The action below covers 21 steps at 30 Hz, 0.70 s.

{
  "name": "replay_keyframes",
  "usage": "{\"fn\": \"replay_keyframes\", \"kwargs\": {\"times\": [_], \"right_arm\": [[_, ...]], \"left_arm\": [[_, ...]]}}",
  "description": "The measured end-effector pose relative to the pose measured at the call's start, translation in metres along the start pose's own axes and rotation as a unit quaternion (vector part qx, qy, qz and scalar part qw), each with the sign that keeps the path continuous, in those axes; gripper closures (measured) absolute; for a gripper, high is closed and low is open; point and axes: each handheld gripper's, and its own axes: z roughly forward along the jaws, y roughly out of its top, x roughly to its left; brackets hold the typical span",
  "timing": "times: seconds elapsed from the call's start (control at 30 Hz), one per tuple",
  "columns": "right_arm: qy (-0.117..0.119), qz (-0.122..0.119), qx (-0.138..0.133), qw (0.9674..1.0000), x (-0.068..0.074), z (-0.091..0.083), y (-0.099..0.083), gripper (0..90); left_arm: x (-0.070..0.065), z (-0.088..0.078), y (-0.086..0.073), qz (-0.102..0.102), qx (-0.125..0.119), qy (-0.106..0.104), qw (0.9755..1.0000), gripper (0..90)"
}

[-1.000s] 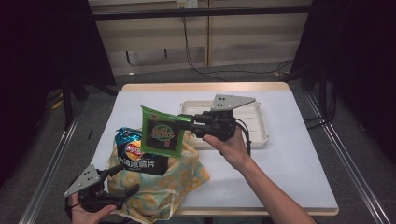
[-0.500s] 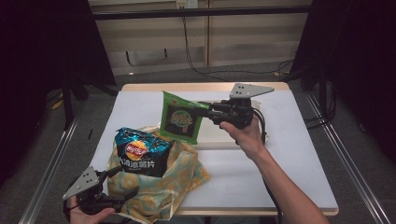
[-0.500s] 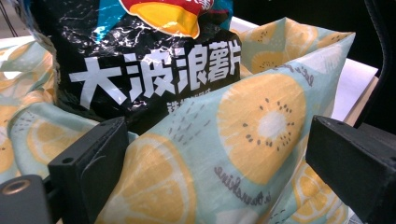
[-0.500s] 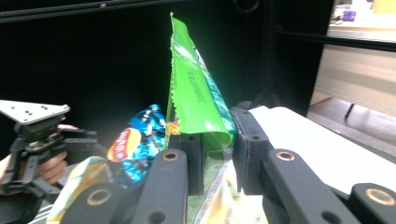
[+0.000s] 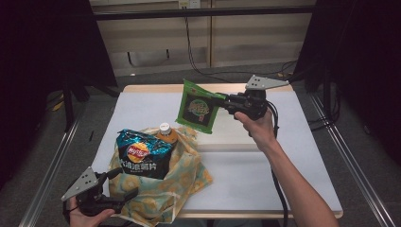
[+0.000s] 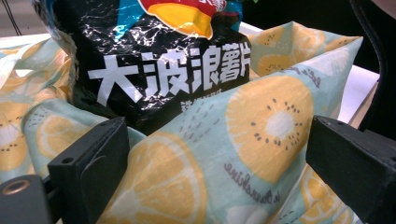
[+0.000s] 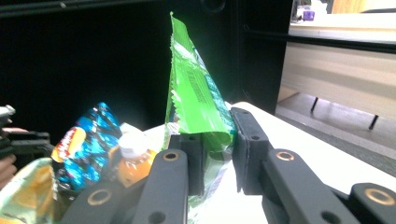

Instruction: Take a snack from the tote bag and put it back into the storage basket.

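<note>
A green snack bag (image 5: 197,108) hangs in the air over the white tray (image 5: 236,138), pinched at its edge by my right gripper (image 5: 222,101). In the right gripper view the bag (image 7: 196,93) stands upright between the two pads of that gripper (image 7: 217,154). At the front left a fruit-print cloth bag (image 5: 184,175) holds a dark blue chips bag (image 5: 142,153) and an orange bottle (image 5: 165,132) with a white cap. My left gripper (image 5: 120,184) sits at the cloth bag's near edge. Its jaws stand wide, with a bulge of cloth (image 6: 261,121) between them.
The white table (image 5: 293,165) has bare surface to the right of the cloth bag and around the tray. Metal rails run along both sides of the table. Dark curtains stand at left and right, and cables lie on the floor behind.
My right gripper has carried the green snack bag up and to the right, from just above the cloth bag to over the tray. The left gripper has stayed put.
</note>
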Motion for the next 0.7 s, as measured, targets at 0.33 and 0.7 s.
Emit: {"fn": "replay_keyframes", "kwargs": {"times": [0.33, 0.7], "right_arm": [[-0.033, 0.008, 0.039, 0.9987, -0.033, 0.017, -0.018, 76.2], [-0.047, 0.02, 0.056, 0.9971, -0.064, 0.037, -0.038, 76.1]], "left_arm": [[-0.002, -0.001, 0.0, 0.002, -0.001, 0.005, 1.0, 6.4], [0.0, -0.002, 0.0, 0.002, -0.002, 0.002, 1.0, 6.4]]}}
